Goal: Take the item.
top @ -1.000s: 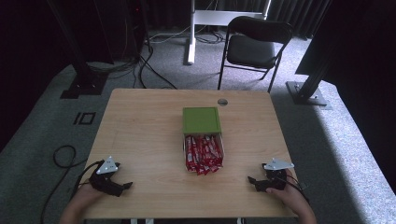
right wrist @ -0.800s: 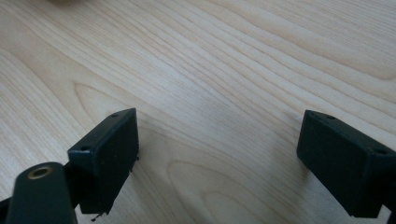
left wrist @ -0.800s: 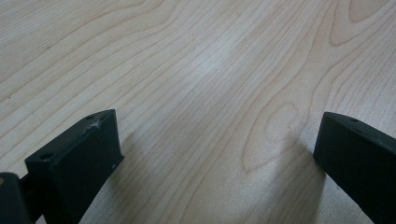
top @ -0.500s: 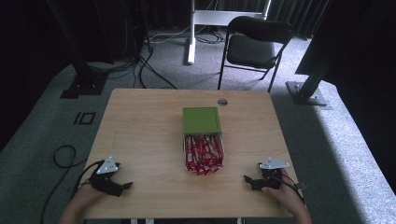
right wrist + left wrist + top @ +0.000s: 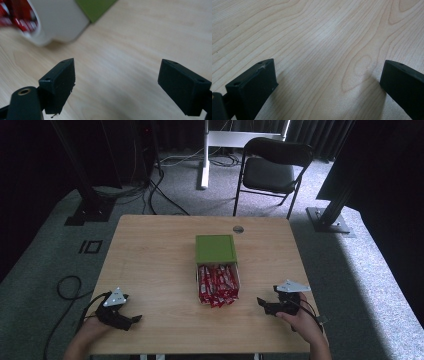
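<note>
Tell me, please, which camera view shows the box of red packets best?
The high view: the whole box sits mid-table, its green lid slid back. The right gripper view catches only a blurred corner; the left gripper view shows bare table.

Right tool (image 5: 265, 306) nearer the box (image 5: 218, 268)

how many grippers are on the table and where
2. The left gripper sits near the table's front left corner, jaws open; the right gripper is near the front right edge, jaws open, beside the box.
</note>
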### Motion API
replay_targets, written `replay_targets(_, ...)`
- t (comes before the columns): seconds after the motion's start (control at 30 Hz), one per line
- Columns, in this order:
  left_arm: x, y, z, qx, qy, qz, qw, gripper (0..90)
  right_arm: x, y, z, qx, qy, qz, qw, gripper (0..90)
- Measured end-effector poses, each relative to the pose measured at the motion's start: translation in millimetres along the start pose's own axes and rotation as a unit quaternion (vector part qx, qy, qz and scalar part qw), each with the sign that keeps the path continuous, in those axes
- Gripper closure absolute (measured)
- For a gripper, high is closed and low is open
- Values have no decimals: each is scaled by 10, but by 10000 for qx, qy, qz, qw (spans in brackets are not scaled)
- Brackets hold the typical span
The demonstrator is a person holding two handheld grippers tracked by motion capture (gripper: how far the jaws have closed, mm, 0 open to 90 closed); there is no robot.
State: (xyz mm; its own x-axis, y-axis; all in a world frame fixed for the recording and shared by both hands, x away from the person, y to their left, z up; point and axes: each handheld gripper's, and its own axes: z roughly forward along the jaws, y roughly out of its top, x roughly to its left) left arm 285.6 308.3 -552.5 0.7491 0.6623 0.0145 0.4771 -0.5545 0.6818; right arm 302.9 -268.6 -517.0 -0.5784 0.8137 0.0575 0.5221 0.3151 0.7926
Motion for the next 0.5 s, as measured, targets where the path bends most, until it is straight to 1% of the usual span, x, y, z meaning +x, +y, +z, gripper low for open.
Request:
replay_targets(0.07, 0, 0, 0, -1, 0, 0, 10000, 15, 15, 68, -24, -68, -30, -20, 10000, 142)
replay_targets(0.23, 0, 0, 0, 0, 0, 1, 10000, 15, 63, 243, -84, -225, -36, 44, 9997, 142)
replay_targets(0.3, 1, 0, 0, 0, 2, 10, 10000, 15, 94, 322, -111, -300, -70, 19, 9995, 153)
replay_targets(0.33, 1, 0, 0, 1, 2, 10, 10000, 15, 110, 362, -126, -342, -52, -4, 9994, 164)
replay_targets(0.5, 1, 0, 0, 0, 2, 10, 10000, 15, 185, 530, -165, -536, 9, -82, 9985, 164)
